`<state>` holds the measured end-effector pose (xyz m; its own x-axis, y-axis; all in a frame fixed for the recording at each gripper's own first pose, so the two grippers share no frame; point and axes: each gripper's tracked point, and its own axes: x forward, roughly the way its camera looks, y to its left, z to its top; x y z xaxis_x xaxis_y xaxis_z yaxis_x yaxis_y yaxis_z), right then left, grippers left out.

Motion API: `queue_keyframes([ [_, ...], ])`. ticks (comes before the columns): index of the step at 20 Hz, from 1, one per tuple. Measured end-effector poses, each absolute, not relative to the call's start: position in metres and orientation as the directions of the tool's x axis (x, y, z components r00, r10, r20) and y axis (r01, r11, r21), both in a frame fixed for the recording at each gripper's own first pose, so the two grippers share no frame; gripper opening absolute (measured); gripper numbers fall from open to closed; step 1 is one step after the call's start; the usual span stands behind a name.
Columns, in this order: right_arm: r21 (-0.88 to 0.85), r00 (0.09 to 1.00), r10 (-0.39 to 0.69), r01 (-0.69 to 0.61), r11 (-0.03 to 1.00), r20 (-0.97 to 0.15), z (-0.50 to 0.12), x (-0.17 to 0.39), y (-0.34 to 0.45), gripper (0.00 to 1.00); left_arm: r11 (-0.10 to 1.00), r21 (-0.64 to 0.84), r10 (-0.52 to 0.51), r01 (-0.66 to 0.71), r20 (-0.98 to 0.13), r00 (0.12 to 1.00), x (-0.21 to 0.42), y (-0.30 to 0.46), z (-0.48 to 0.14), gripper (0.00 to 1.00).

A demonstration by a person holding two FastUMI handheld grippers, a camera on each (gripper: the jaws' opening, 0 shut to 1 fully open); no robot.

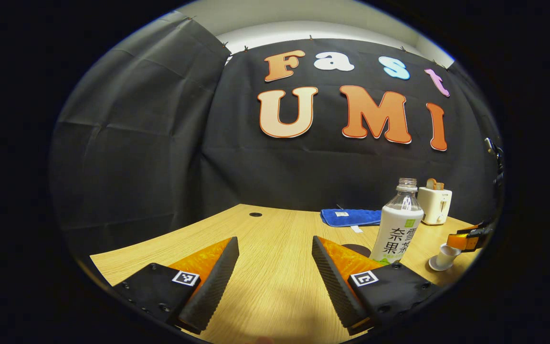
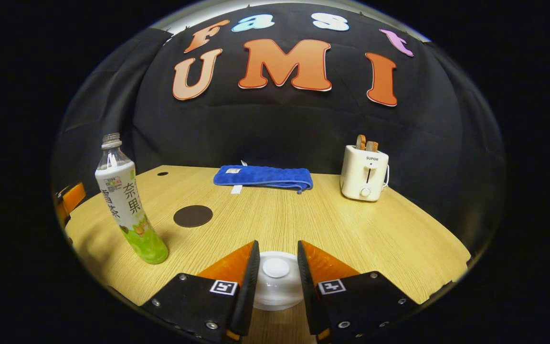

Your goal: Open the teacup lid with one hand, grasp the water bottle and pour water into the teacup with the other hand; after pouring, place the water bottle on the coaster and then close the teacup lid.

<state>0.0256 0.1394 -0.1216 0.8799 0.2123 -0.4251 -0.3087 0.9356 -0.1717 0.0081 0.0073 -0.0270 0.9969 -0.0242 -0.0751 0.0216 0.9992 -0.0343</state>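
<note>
The water bottle (image 1: 396, 229) (image 2: 129, 205) stands upright on the table, uncapped, with a white and green label. My left gripper (image 1: 275, 241) is open wide, nothing between its fingers, and the bottle stands just right of its right finger. The white teacup (image 1: 444, 258) sits near the table's right side in the left gripper view. My right gripper (image 2: 277, 246) hangs over the cup's lid (image 2: 276, 282), its fingers straddling the lid's knob (image 2: 276, 267) with a small gap on each side. The dark round coaster (image 2: 193, 216) (image 1: 358, 248) lies behind the bottle.
A folded blue cloth (image 2: 263, 176) (image 1: 351, 217) lies at the back of the wooden table (image 2: 351, 229). A cream toaster (image 2: 364, 172) (image 1: 435, 204) with slices in it stands at the back right. A small hole (image 1: 255, 214) marks the tabletop.
</note>
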Motion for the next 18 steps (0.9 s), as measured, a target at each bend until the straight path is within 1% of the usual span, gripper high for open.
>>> queue_keyframes([
  [1,-0.17,0.878,0.214,-0.311,0.935,-0.429,-0.123,0.025,0.14,0.38,0.999,-0.033,-0.023,0.021,-0.075,0.997,0.008,0.007,-0.027,0.99],
  [2,-0.168,0.875,0.215,-0.313,0.935,-0.434,-0.124,0.026,0.14,0.4,0.999,-0.031,-0.023,0.021,-0.075,0.997,0.008,0.008,-0.026,0.99],
  [3,-0.165,0.872,0.217,-0.316,0.934,-0.439,-0.126,0.025,0.14,0.35,0.999,-0.03,-0.023,0.021,-0.074,0.997,0.008,0.007,-0.027,0.99],
  [4,-0.162,0.871,0.219,-0.317,0.935,-0.439,-0.125,0.026,0.14,0.34,0.999,-0.03,-0.024,0.022,-0.074,0.997,0.008,0.008,-0.027,0.99],
  [5,-0.163,0.871,0.219,-0.318,0.934,-0.44,-0.125,0.026,0.141,0.31,0.999,-0.029,-0.024,0.022,-0.075,0.997,0.007,0.008,-0.026,0.99],
  [6,-0.163,0.87,0.221,-0.32,0.933,-0.441,-0.125,0.026,0.141,0.25,0.999,-0.028,-0.024,0.022,-0.074,0.997,0.007,0.007,-0.026,0.99],
  [7,-0.161,0.869,0.222,-0.321,0.933,-0.443,-0.125,0.025,0.142,0.29,0.999,-0.029,-0.025,0.023,-0.074,0.997,0.007,0.007,-0.026,0.99],
  [8,-0.157,0.868,0.224,-0.322,0.934,-0.444,-0.125,0.025,0.141,0.29,0.999,-0.03,-0.026,0.024,-0.073,0.997,0.007,0.007,-0.026,0.99],
  [9,-0.154,0.867,0.225,-0.322,0.934,-0.444,-0.125,0.026,0.141,0.27,0.999,-0.029,-0.027,0.025,-0.073,0.997,0.008,0.006,-0.025,0.99],
  [13,-0.146,0.866,0.226,-0.32,0.936,-0.446,-0.125,0.025,0.141,0.22,0.999,-0.024,-0.03,0.028,-0.069,0.997,0.006,0.006,-0.024,0.99],
  [18,-0.137,0.878,0.236,-0.318,0.938,-0.416,-0.106,0.024,0.137,0.22,0.999,-0.013,-0.043,0.042,-0.053,0.998,0.0,0.001,-0.017,0.99],
])
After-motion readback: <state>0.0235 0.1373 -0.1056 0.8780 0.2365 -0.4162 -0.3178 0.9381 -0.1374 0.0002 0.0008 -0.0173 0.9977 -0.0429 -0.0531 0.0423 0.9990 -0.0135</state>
